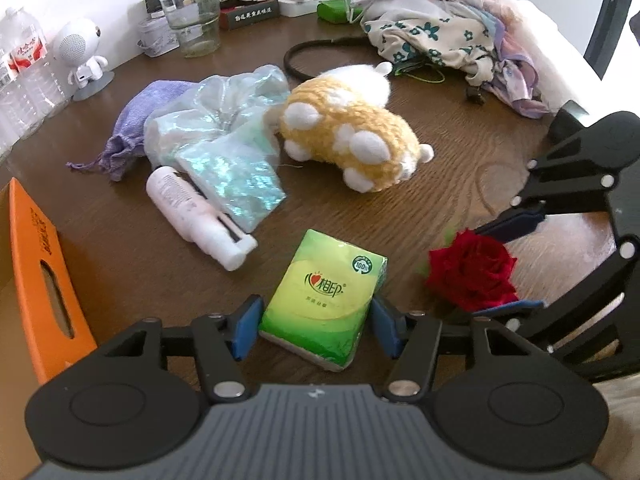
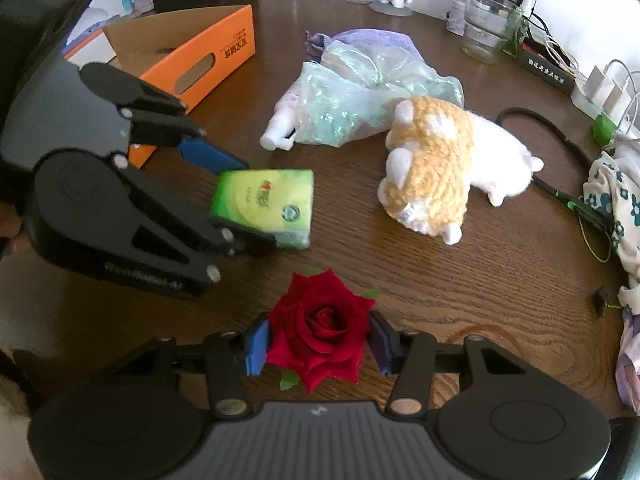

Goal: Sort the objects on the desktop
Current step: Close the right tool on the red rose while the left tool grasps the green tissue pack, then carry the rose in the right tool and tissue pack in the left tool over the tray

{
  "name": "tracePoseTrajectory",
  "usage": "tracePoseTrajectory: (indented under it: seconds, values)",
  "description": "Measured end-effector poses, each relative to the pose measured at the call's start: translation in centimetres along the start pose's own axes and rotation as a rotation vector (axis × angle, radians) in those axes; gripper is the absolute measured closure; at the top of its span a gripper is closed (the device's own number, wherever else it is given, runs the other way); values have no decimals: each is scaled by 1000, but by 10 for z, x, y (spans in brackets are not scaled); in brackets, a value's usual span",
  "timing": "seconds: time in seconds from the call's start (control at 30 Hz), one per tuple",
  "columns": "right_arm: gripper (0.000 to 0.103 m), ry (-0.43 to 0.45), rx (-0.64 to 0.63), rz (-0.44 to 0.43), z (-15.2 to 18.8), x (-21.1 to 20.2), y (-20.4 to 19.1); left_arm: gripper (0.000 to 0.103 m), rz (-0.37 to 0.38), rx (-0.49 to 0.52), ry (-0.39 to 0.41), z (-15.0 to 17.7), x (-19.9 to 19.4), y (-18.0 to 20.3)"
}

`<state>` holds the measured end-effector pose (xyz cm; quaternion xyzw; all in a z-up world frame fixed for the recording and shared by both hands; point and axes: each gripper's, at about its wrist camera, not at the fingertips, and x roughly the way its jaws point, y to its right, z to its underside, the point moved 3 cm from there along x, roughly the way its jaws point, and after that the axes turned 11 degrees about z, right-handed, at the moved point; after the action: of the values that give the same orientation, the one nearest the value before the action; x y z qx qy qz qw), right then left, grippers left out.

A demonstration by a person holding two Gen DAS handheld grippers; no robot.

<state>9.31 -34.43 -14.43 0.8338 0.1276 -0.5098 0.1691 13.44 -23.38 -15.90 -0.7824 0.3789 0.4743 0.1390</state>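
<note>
Tissues in a green soft pack lie flat on the brown tabletop, just in front of the orange box that probably serves as the sorting bin. The left claw straddles the pack, its blue pads at both long sides and seemingly pressing them. The pack looks light and squashy, with a slick wrapper, so a hold across the middle of its narrow width seems wisest; too hard a squeeze would only crumple it. Beside the pack, on the side away from the box, lies a red rose. The right claw has its pads against the outer petals, gripping the bloom. Those petals are delicate and bruise easily, so the hold should stay gentle. Farther from the box sit a white spray bottle, an iridescent bag and a yellow plush toy, all clear of both claws. Nothing blocks the short path to the box.
</note>
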Motion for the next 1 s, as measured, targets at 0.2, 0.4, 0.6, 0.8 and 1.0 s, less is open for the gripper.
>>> tracePoseTrajectory:
  seconds: [0.2, 0.4, 0.6, 0.8, 1.0]
  values:
    - [54, 43, 16, 1, 6, -1, 1, 44, 13, 16, -19, 2, -2, 0]
    - [58, 50, 25, -9, 5, -2, 4, 45, 4, -33, 10, 0, -2, -1]
    - [58, 49, 17, -23, 5, -6, 2, 46, -11, -62, 17, 7, -9, 4]
    - [58, 78, 7, -32, 4, -15, -1, 46, -63, -74, 90, 7, -36, 13]
    - [58, 102, 4, -49, 4, -25, -1, 46, -102, -117, 123, 11, -57, 26]
